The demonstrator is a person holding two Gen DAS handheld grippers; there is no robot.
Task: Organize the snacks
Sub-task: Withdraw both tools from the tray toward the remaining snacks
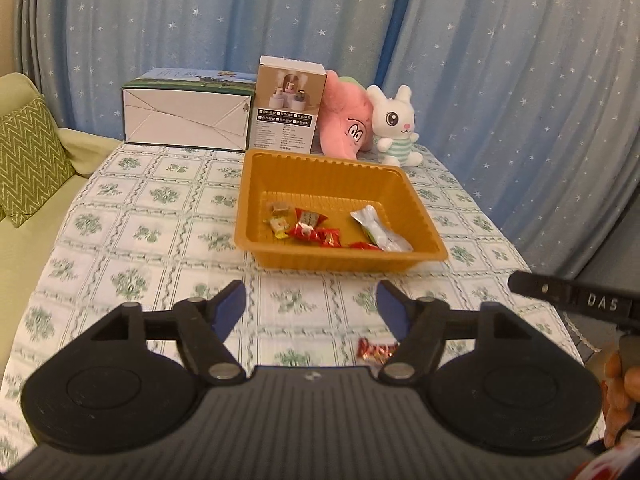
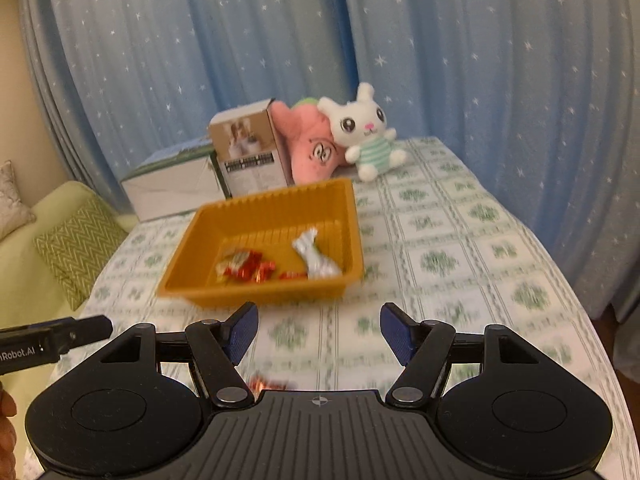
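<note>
Blue star-print curtain fills the background behind everything we see; a green sofa with a zigzag cushion stands at the left edge. The worktop, under a green-and-white floral check cloth, carries all the smaller items.

At the far edge of the worktop we see a low white carton, touching on its right a taller upright box, then a pink plush leaning against a white rabbit plush.

Just in front of these sits the orange tray. Inside it lie the snacks: a silver packet toward the right, red-wrapped candies in the middle and yellowish ones to the left.

One red candy lies on the cloth outside the tray, near the viewer, partly hidden by the right finger of the left hand-held gripper. That gripper's blue pads stand well apart with only cloth between them.

The right hand-held gripper is likewise spread, nothing between its pads; the same stray candy shows blurred at its base. Each view catches the other gripper's black tip at its side edge, and a hand shows at the right.
</note>
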